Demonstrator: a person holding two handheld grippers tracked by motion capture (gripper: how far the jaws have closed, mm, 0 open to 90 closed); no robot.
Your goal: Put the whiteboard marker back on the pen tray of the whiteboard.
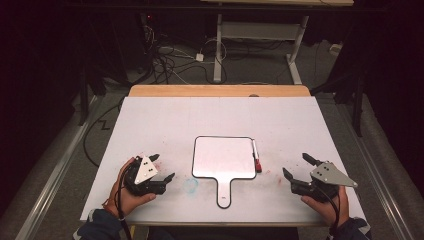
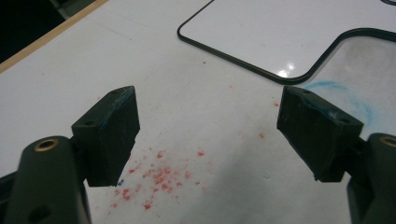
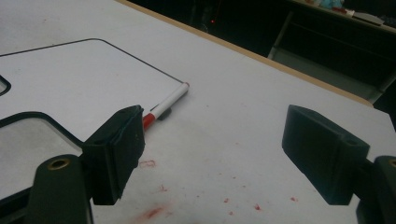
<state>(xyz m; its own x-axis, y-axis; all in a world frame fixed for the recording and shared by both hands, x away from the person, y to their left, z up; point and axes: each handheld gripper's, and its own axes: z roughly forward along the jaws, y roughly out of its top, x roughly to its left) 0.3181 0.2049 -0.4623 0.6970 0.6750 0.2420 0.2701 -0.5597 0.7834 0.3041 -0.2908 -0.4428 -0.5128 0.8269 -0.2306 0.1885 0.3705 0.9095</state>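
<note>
With both pairs of jaws spread and empty, the marker [image 3: 166,106] lies on the table just ahead of the right gripper [image 1: 299,169], tight against the whiteboard [image 1: 223,157] edge, so a jaw may snag the rim and roll it away.

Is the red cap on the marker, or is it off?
On. The marker lies beside the whiteboard with its red cap on one end.

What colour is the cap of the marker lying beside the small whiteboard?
Red. The marker has a white barrel and a red cap, clearest in the right gripper view, along the whiteboard edge.
</note>
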